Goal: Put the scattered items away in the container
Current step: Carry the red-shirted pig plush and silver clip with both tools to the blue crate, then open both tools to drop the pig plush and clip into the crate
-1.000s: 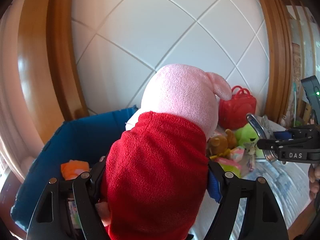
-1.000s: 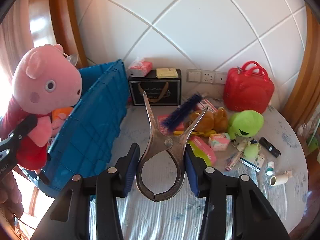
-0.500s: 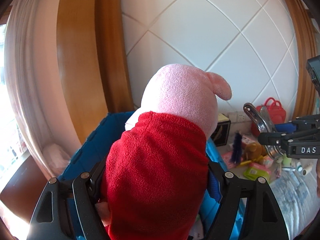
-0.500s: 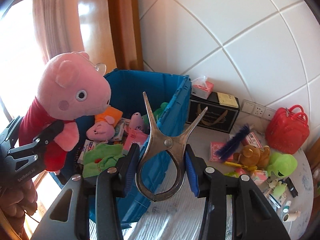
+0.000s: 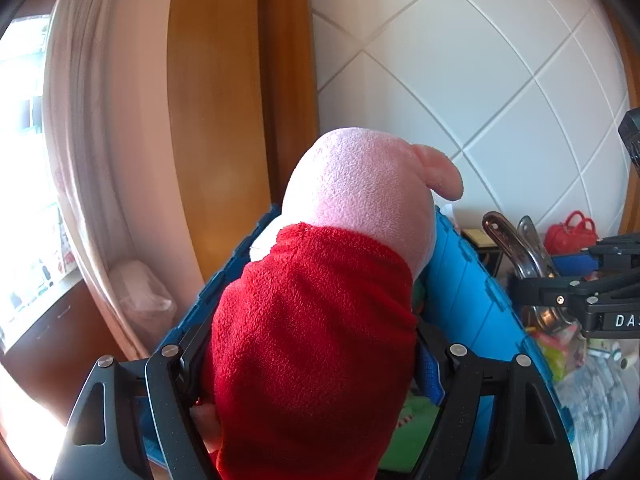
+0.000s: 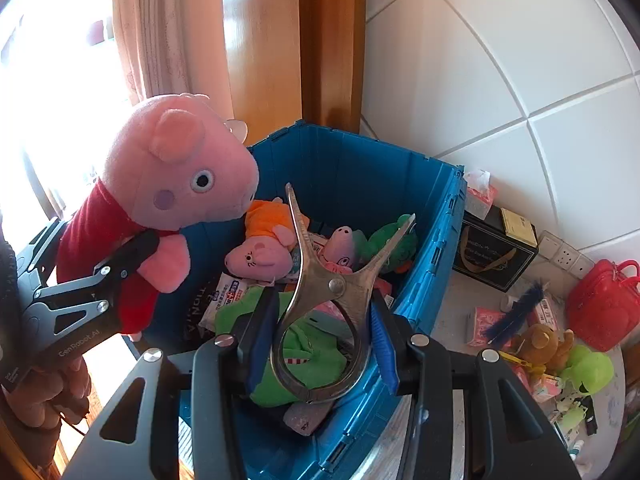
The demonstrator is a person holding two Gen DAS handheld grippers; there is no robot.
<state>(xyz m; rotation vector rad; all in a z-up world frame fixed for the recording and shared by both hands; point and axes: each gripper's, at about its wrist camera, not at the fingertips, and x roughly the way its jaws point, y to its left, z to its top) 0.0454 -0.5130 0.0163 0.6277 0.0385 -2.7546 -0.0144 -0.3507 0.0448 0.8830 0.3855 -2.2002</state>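
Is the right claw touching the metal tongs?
Touching. The right wrist view shows the right claw with both blue pads pressed against the metal tongs' looped handle.

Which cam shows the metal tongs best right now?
Right wrist: the metal tongs sit centred, clamped in the right gripper, loop handle, pivot and both splayed tips visible above the blue crate. The left wrist view catches only part of the metal tongs at its right edge, partly hidden behind the gripper's frame.
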